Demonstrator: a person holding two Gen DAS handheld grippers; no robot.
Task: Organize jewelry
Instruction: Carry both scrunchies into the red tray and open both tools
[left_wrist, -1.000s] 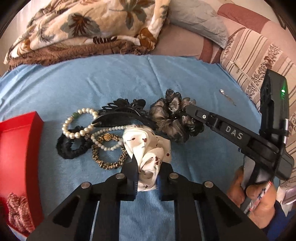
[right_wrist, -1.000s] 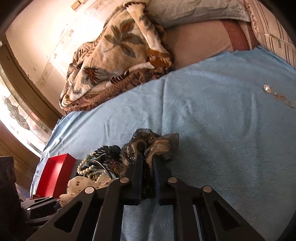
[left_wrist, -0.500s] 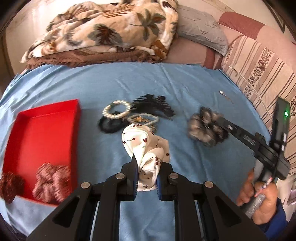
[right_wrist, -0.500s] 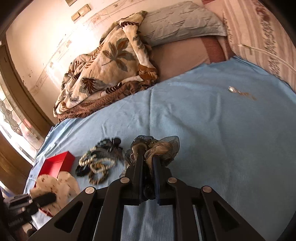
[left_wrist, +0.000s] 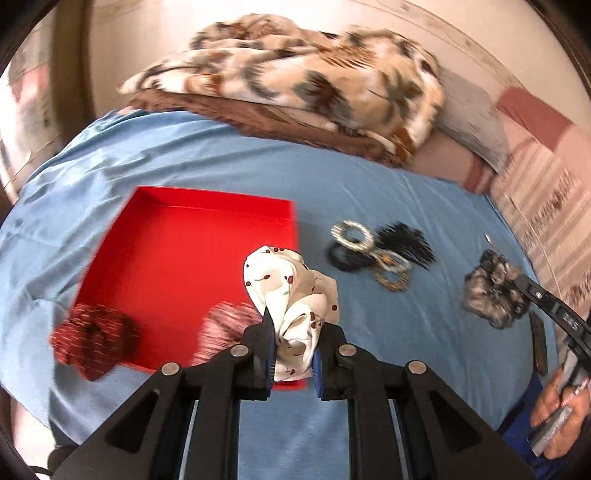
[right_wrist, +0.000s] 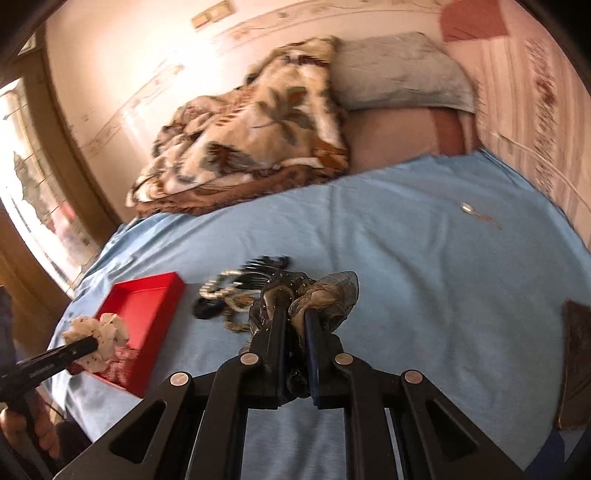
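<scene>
No legible writing is found; lettering on the right gripper's arm, at the right edge of the left wrist view, is blurred past reading. The left gripper (left_wrist: 291, 341) is clamped on a white cherry-print scrunchie (left_wrist: 291, 295), held above the near right corner of the red tray (left_wrist: 207, 229) at frame centre. The right gripper (right_wrist: 295, 325) is closed on a grey-brown scrunchie (right_wrist: 328, 295). Pearl bracelets and dark hair pieces (left_wrist: 380, 251), right of the tray, are smeared by motion. Two reddish scrunchies (left_wrist: 94, 341) are seen at the tray's near edge.
</scene>
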